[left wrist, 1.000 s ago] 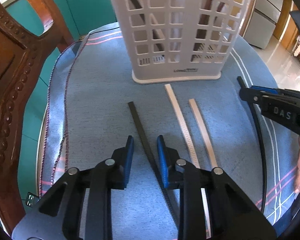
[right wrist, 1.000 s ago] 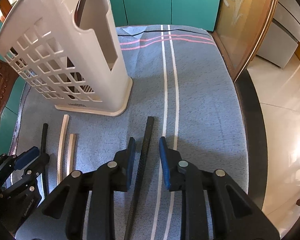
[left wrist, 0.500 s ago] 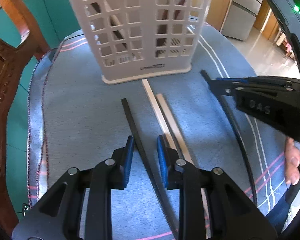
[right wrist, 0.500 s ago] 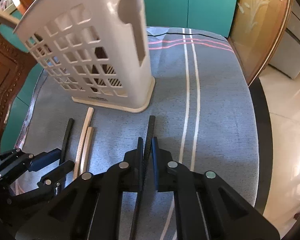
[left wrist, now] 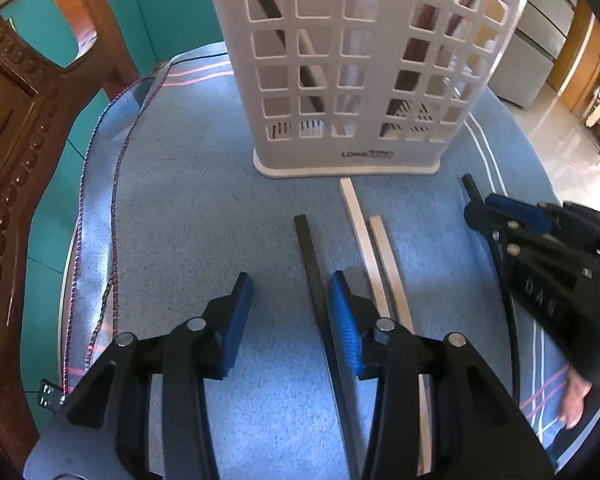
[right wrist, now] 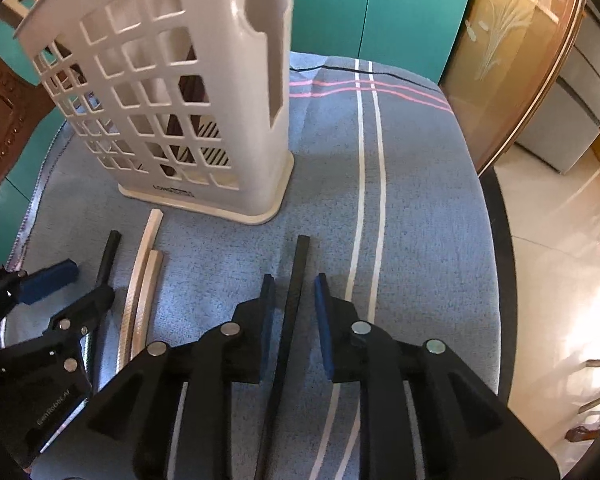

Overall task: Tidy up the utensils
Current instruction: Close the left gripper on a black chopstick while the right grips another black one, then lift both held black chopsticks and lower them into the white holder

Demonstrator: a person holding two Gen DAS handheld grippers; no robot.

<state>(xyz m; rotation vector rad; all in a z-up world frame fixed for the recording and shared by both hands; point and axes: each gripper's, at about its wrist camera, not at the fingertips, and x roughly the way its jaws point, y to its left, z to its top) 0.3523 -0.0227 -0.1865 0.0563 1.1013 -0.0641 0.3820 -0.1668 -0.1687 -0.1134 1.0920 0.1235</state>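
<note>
A white lattice utensil basket (left wrist: 360,80) stands on the blue cloth; it also shows in the right wrist view (right wrist: 180,92) and holds several sticks. In front of it lie a black stick (left wrist: 310,256) and two pale wooden sticks (left wrist: 374,252). My left gripper (left wrist: 290,308) is open, low over the cloth, with the black stick just inside its right finger. My right gripper (right wrist: 294,308) is open around a second black stick (right wrist: 296,284), which lies on the cloth between its fingers. The right gripper also shows at the right of the left wrist view (left wrist: 500,216).
A carved wooden chair (left wrist: 16,160) stands close on the left. The cloth (right wrist: 412,200) has white and pink stripes, and its edge drops off at the right above a tiled floor. Teal cabinet doors (right wrist: 380,12) stand behind the table.
My right gripper was nearly shut around the black stick half a second ago and its jaws are now wider apart. My left gripper has opened wider and shifted left of its black stick.
</note>
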